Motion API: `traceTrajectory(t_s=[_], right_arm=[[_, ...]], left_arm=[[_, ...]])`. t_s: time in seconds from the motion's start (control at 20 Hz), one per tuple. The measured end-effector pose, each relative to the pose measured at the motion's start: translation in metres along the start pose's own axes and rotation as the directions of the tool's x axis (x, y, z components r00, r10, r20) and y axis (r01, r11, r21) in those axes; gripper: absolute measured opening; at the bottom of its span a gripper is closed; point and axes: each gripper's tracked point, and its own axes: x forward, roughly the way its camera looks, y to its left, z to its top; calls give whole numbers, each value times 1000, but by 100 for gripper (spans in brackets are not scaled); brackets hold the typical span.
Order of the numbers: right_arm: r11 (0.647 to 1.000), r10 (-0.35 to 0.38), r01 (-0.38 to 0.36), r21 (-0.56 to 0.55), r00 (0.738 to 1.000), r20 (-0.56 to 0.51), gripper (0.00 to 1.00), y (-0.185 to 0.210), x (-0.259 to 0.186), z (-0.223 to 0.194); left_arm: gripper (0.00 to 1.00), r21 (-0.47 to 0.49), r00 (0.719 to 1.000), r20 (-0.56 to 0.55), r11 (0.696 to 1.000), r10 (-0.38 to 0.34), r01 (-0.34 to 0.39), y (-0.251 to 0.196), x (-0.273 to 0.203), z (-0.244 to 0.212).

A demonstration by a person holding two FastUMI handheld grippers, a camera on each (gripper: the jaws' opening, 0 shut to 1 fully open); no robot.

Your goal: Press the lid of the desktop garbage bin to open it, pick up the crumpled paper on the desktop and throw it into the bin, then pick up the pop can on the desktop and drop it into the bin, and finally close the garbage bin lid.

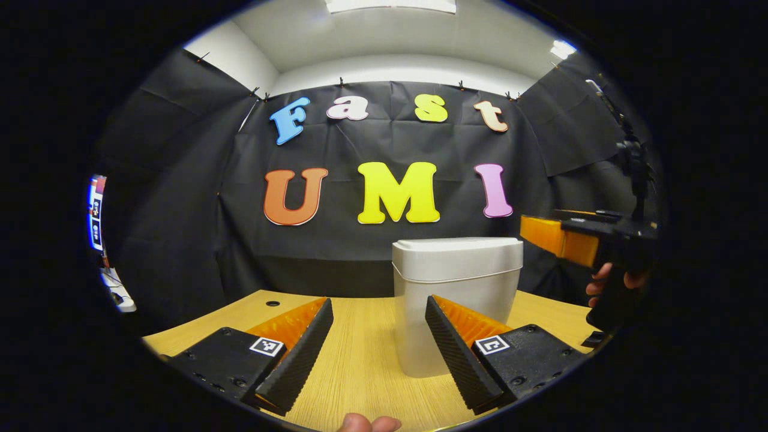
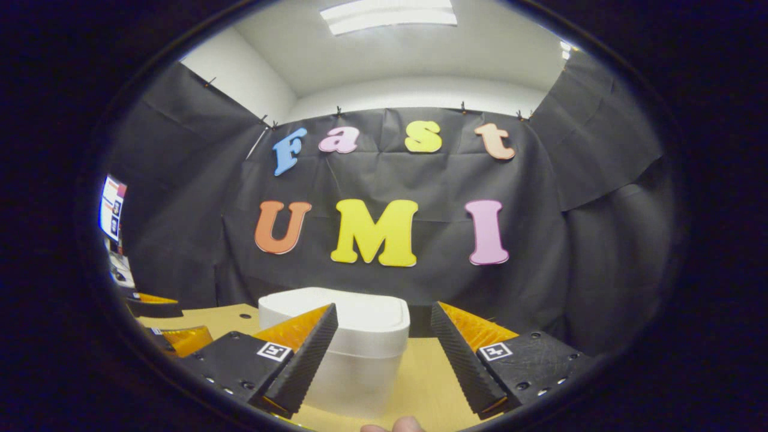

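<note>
Both hand-held grippers, left [image 1: 379, 354] and right [image 2: 384, 360], gape unladen before the lidded bin [image 1: 457, 300] on bare desktop [image 1: 366, 360].

Recording booth inside office or lab room: black cloth wall [image 1: 390, 252] clipped up around wooden desk [image 1: 360, 366], white ceiling with light panel [image 2: 389, 15], lit monitor [image 2: 112, 207] at left edge outside.

Wooden table [image 1: 360, 360], closed white bin [image 1: 459, 300] standing on it

Left tool [image 1: 378, 351] and right tool [image 2: 381, 357], jaws apart.
</note>
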Motion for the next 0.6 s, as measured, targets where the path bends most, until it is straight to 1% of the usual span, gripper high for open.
traceTrajectory(t_s=[0.05, 0.1, 0.15, 0.2, 0.3, 0.45, 0.55, 0.6], right_arm=[[1000, -8, 8, -4, 1000, -18, 97, 2, -11, -16], [1000, 10, -10, -5, 999, -41, 97, 8, -20, -29], [1000, 17, -17, 4, 998, -54, 97, 13, -27, -38], [1000, 6, -5, 26, 998, -56, 98, 11, -30, -42], [997, -10, 15, 71, 997, -74, 95, 7, -32, -49], [994, -25, 35, 100, 995, -99, 95, 6, -27, -56], [995, -35, 44, 89, 994, -101, 95, 3, -27, -56], [996, -45, 53, 74, 994, -100, 93, 1, -26, -55]], left_arm=[[100, 4, 1000, 3, 1000, 5, -5, 2, -1, 0], [99, 0, 1000, 5, 1000, 14, -14, 6, 0, 0], [99, -8, 1000, 6, 1000, 26, -26, 10, -1, 0], [99, -18, 999, 5, 999, 39, -39, 14, -1, -1], [99, -30, 999, 7, 998, 52, -52, 18, -3, 3], [99, -23, 998, 18, 998, 64, -64, 21, -6, 8], [99, -4, 997, 27, 997, 71, -71, 21, -7, 11], [99, 2, 997, 30, 997, 71, -71, 20, -7, 11]])
